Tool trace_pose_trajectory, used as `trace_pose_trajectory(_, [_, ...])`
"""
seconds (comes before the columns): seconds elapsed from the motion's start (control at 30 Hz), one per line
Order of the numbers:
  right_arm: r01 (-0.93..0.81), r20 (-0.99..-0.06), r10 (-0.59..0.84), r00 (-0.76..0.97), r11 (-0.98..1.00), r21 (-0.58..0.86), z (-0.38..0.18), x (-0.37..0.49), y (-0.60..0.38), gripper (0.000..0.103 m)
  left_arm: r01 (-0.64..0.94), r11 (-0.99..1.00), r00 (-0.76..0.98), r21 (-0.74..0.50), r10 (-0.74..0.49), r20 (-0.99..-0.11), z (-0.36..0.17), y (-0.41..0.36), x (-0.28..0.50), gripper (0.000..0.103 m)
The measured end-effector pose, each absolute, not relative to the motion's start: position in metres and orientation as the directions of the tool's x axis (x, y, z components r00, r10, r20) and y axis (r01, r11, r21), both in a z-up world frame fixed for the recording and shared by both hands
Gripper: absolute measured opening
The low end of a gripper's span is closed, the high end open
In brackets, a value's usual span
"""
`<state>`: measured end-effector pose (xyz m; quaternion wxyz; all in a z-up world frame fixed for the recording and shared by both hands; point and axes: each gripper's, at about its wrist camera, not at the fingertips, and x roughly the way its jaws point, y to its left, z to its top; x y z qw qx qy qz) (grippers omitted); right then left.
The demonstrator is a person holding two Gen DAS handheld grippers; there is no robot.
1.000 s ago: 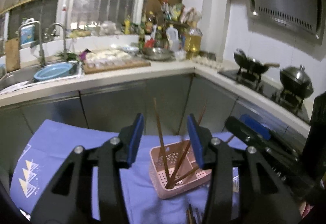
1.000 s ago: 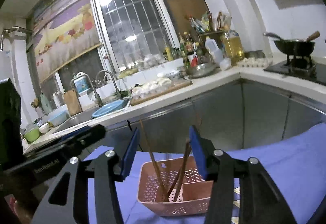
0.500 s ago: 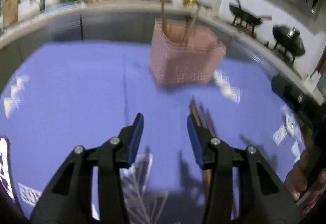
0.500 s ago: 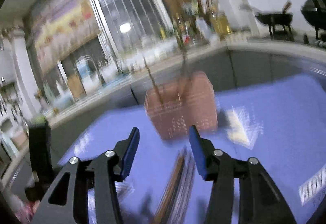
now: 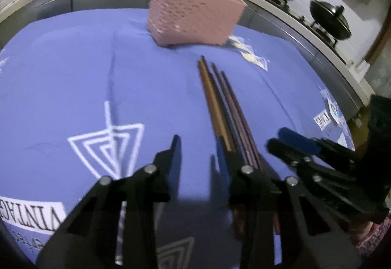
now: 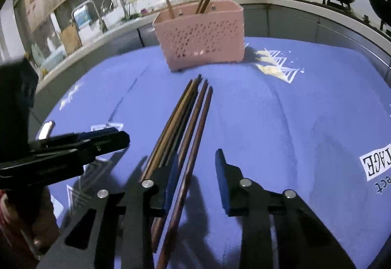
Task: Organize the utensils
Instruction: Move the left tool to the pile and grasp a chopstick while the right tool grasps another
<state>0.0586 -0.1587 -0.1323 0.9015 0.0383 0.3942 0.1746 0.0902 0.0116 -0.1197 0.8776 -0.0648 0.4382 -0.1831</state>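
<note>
Blue cloth (image 6: 281, 122), chopsticks (image 6: 190, 112) (tongs (image 6: 195, 171) agape)

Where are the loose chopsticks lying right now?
The loose chopsticks lie side by side on the blue cloth, in front of the pink basket, tips pointing toward it, near ends between the left gripper and right gripper.

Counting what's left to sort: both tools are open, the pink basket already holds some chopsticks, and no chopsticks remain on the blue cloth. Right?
Not quite. Both wrist views show a bundle of chopsticks lying on the blue cloth before the pink basket. The rest holds.
</note>
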Motion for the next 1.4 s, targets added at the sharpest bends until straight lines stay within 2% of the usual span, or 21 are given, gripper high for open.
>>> trace_pose_trajectory(0.2, [-0.311,-0.737,0.320,0.595,0.938,0.156,-0.145,0.057,-0.150,0.028,0.304,0.924,0.525,-0.232,-0.366,-0.768,-0.127,-0.014,0.090,0.028])
trace_pose_trajectory(0.37, [-0.334,-0.728,0.248,0.639,0.942,0.027,-0.147,0.051,-0.140,0.028,0.287,0.944,0.526,-0.164,-0.298,-0.796,-0.135,-0.022,0.093,0.026])
trace_pose_trajectory(0.8, [-0.321,-0.723,0.270,0.636,0.945,0.071,-0.149,0.056,-0.148,0.028,0.279,0.960,0.560,-0.027,-0.185,-0.808,-0.136,-0.041,0.101,0.026])
trace_pose_trajectory(0.9, [-0.314,-0.719,0.265,0.642,0.947,0.069,-0.150,0.057,-0.151,0.028,0.273,0.962,0.579,0.010,-0.156,-0.800,-0.137,-0.039,0.102,0.011])
trace_pose_trajectory(0.93, [-0.314,-0.719,0.264,0.643,0.947,0.067,-0.150,0.057,-0.152,0.021,0.276,0.961,0.574,-0.003,-0.167,-0.802,-0.137,-0.036,0.103,0.007])
trace_pose_trajectory(1.03, [-0.310,-0.721,0.267,0.640,0.948,0.076,-0.150,0.059,-0.158,0.009,0.266,0.964,0.563,-0.027,-0.177,-0.807,-0.136,-0.024,0.104,0.006])
trace_pose_trajectory(1.23, [-0.272,-0.737,0.258,0.625,0.957,0.104,-0.151,0.052,-0.179,0.008,0.237,0.971,0.551,-0.032,-0.161,-0.819,-0.136,0.008,0.087,0.006])
trace_pose_trajectory(1.4, [-0.241,-0.738,0.297,0.606,0.953,0.186,-0.152,0.044,-0.195,0.009,0.225,0.971,0.534,-0.082,-0.193,-0.823,-0.136,0.025,0.074,0.007])
